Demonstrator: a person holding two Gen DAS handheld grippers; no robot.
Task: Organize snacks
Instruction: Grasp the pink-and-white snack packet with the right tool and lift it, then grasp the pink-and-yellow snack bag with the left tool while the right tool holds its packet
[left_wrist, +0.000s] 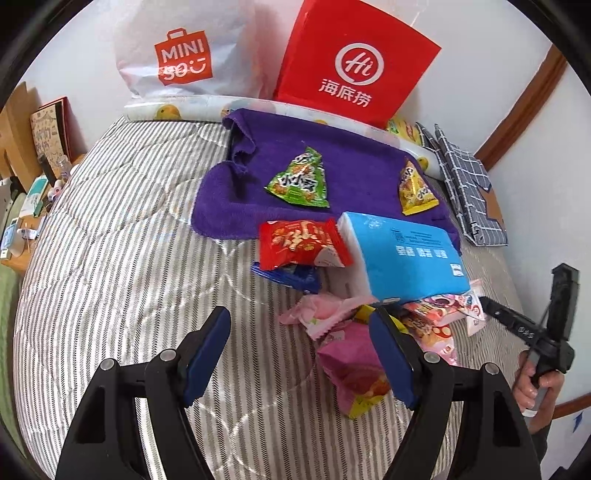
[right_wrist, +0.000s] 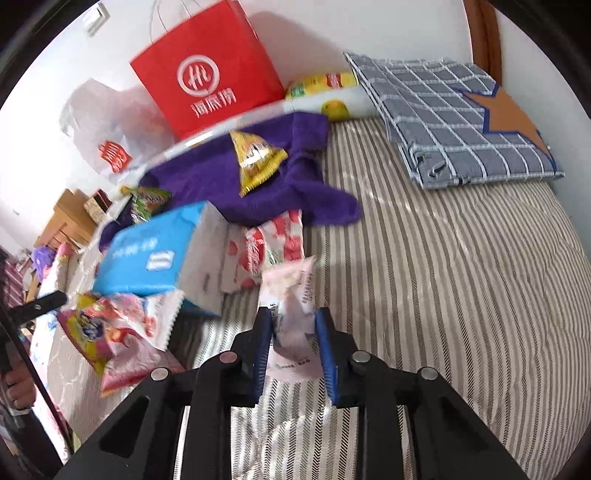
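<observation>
Both claw pads of the right claw (right_wrist: 292, 328) pinch a pale pink snack packet (right_wrist: 291, 314).

The striped bed (left_wrist: 110, 258) carries everything. Ahead of the left tool, a purple towel (left_wrist: 354, 162) is spread toward the wall, with a red snack pack (left_wrist: 303, 243) over a blue one (left_wrist: 291, 277) at its near edge. Pink snack packs (left_wrist: 354, 354) lie just beside that tool's right finger. A checked pillow (right_wrist: 454, 114) sits far ahead of the right tool, to its right.
</observation>
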